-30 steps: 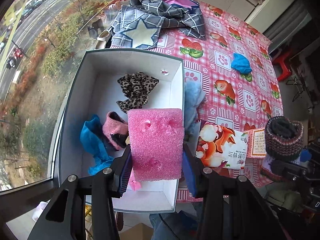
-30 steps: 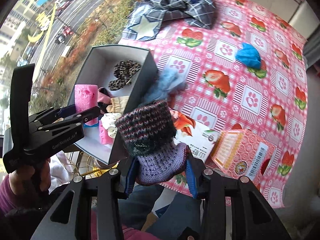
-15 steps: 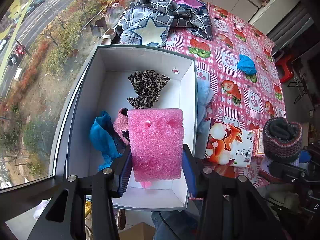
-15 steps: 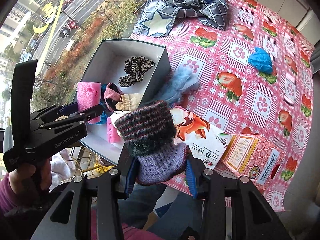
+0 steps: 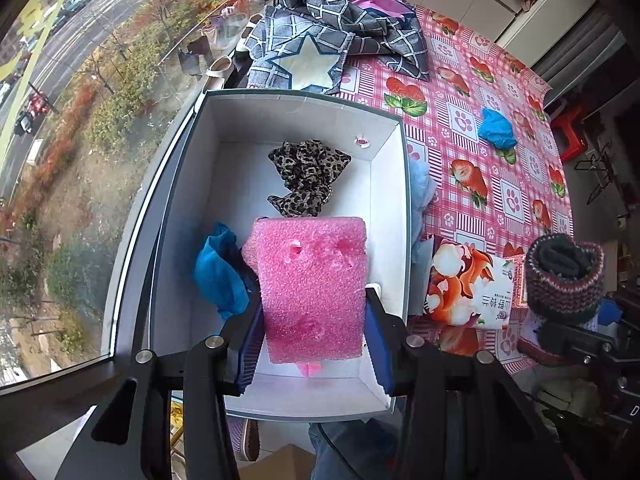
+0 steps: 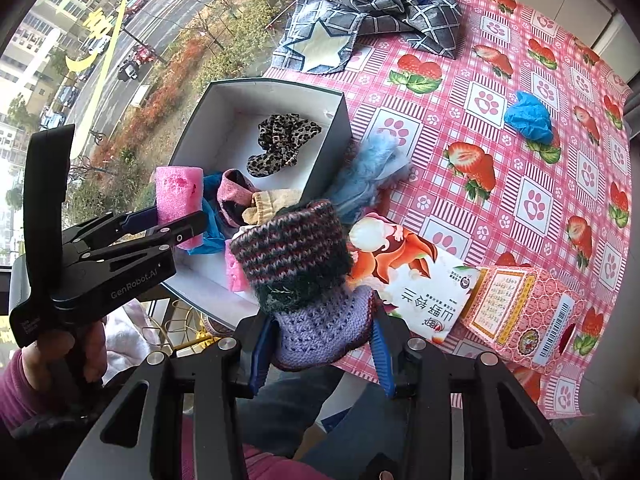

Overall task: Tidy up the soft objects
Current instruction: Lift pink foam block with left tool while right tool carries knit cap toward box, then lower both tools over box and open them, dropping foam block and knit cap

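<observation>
Pink foam block (image 5: 314, 288), rectangular, spongy and pitted with a few torn dents, is pinched by its lower sides between the blue ribbed pads of the left gripper (image 5: 314, 344) and held over the near end of a white box (image 5: 384, 184) with dark outer walls. Inside the box lie a crumpled leopard-print fabric piece (image 5: 306, 176) toward the far end and a wrinkled bright blue cloth (image 5: 218, 272) just left of the foam. The right gripper (image 6: 320, 350) is clamped on the lilac open-knit base of a knitted sock (image 6: 296, 256), whose thick striped cuff in maroon, grey and dark yarn stands upright above the jaws, beside the box's near right corner. The box sits at the window edge of a glossy pink checked tablecloth (image 5: 472, 92) printed with strawberries and paw marks. The right wrist view alone shows a pink knitted item (image 6: 234, 190) and a beige ribbed one (image 6: 272, 204) in the box, hidden behind the foam in the left view, plus fluffy pale blue fibre (image 6: 370, 170) against the box's outer wall and a pink patterned carton (image 6: 520, 308). Both views show a glossy fox-printed packet (image 5: 468, 286), a crumpled blue cloth (image 5: 496, 128) well apart on the table, and a grey grid-patterned garment (image 5: 340, 40) with a pale star at the far end.
</observation>
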Motion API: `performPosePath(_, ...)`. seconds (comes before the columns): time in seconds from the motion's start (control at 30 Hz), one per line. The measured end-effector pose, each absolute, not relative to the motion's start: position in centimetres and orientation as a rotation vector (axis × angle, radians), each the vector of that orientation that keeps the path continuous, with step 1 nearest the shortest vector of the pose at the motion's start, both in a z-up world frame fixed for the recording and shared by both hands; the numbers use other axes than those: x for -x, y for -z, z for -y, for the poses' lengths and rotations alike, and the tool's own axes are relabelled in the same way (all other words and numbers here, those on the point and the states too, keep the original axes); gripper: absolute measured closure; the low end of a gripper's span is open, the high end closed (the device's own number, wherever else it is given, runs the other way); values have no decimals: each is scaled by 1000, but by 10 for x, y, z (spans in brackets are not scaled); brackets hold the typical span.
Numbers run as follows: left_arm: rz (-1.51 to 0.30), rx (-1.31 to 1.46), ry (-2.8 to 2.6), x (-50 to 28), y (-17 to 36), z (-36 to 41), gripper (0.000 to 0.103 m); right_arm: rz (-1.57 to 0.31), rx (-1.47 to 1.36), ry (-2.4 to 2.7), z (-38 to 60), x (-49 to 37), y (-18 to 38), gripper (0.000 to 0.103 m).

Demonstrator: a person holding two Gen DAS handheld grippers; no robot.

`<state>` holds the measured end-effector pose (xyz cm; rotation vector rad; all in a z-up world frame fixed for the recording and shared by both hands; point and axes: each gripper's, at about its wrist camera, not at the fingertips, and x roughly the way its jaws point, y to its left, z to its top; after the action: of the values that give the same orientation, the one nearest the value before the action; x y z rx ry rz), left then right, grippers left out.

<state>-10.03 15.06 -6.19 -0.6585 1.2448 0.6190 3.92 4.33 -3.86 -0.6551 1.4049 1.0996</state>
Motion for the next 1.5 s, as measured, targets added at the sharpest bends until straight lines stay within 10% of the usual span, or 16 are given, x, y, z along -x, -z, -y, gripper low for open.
performPosePath(1.5, -1273, 737, -675, 131, 89, -167, 44, -1393, 762, -1184, -128, 1, 55, 58)
